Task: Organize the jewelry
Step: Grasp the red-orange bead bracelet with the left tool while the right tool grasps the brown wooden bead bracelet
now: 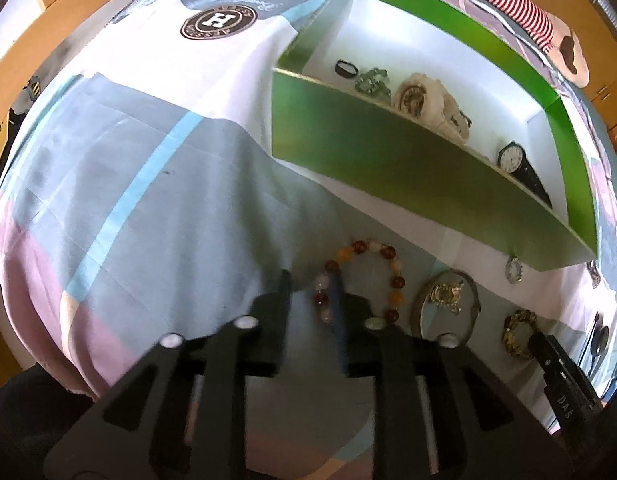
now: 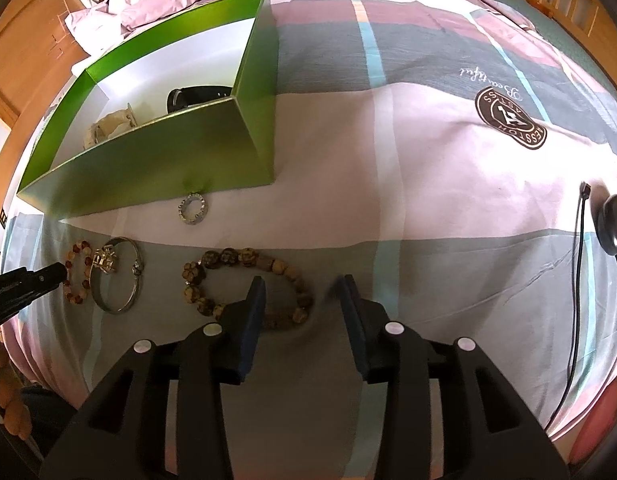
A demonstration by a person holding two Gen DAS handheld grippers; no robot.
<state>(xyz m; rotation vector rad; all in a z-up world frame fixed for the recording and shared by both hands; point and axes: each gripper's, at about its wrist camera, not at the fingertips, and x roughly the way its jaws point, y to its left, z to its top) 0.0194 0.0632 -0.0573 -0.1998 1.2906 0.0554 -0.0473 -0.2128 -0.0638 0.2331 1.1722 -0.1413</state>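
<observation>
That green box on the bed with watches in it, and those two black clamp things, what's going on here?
A person is sorting jewelry into the green cardboard box, which holds a cream watch and a black watch. The left hand-held gripper is open around one side of the red-and-amber beaded bracelet. The right hand-held gripper is open over the brown carved-bead bracelet. A silver bangle lies on the bedsheet.

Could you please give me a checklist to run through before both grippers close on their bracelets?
1. Left gripper open: ok, the fingers stand apart.
2. Left fingers straddling the red-and-amber bead bracelet: ok, one finger sits inside the loop.
3. Right gripper open: ok.
4. Right fingers straddling the brown carved-bead bracelet: ok, the bead strand lies between them.
5. Green box has free floor for more pieces: ok, bare white floor shows.
6. Fingers touching the bedsheet: cannot tell.
</observation>
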